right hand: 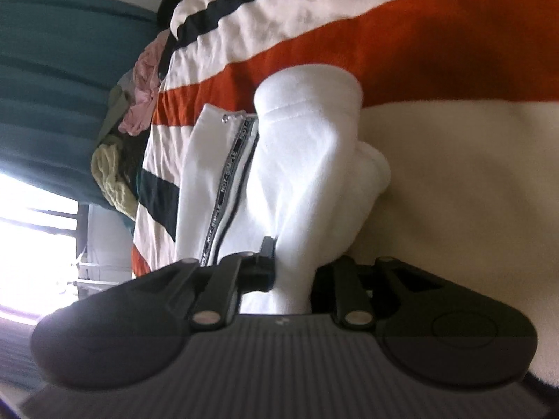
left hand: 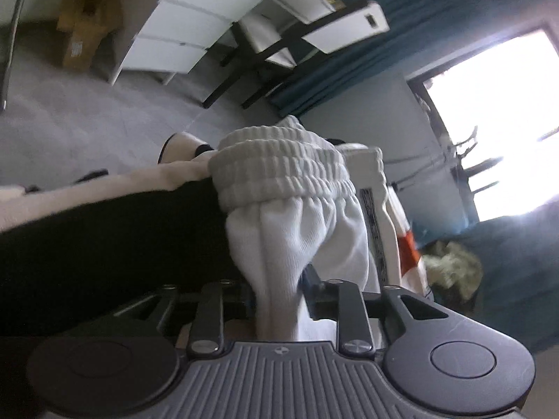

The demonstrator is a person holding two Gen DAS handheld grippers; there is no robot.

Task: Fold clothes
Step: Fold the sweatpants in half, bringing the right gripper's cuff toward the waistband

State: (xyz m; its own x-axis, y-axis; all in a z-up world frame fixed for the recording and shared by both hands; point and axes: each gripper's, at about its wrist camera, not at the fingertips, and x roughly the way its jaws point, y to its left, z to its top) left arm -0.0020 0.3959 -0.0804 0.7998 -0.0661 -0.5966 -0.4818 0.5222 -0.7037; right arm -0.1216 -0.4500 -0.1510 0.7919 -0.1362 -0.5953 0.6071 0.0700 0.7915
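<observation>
White sweatpants [left hand: 290,223] with a ribbed elastic waistband [left hand: 279,164] and a lettered side stripe [left hand: 375,230] bunch up in the left wrist view. My left gripper [left hand: 277,300] is shut on the fabric just below the waistband. In the right wrist view, the same white sweatpants [right hand: 304,174] rise from the jaws, their lettered stripe [right hand: 223,192] running alongside. My right gripper [right hand: 291,272] is shut on a fold of them. Under the garment lies a blanket [right hand: 454,181] striped cream, orange and dark navy. The fingertips of both grippers are buried in cloth.
A heap of other clothes [right hand: 118,160], pink and yellowish, lies at the blanket's far edge against teal curtains [right hand: 52,70]. The left wrist view shows grey floor [left hand: 87,115], white drawers [left hand: 181,31], a black-legged table [left hand: 251,59], a cardboard box [left hand: 84,24] and a bright window [left hand: 499,122].
</observation>
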